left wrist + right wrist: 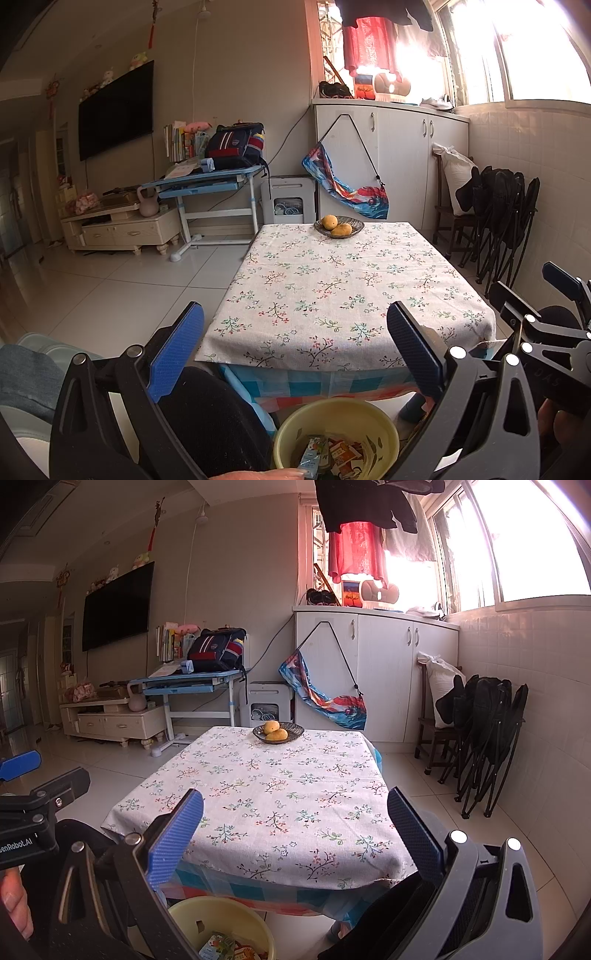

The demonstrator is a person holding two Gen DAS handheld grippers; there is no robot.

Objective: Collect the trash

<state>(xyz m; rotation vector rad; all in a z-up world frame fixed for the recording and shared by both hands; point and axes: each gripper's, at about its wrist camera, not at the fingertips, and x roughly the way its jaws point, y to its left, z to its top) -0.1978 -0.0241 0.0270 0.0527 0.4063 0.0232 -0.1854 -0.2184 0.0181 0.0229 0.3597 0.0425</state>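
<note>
The left gripper (295,343) has its jaws spread wide with nothing between them, held above the near edge of the worktop (332,280); the right gripper (295,830) has its jaws equally wide and empty, just beside the left one. Directly below both, on the floor against the worktop's near side, stands a yellow bin (384,435) holding the trash (332,456): a small carton and printed wrappers lie inside it, also seen from the right wrist view (229,947). The floral cloth covering the worktop carries only a dark bowl (356,224) at its far edge, with two yellow fruits (334,225) in it. Behind it stand white cabinets (402,158) and, to the right, folded black chairs (506,218) against the tiled wall.
</note>
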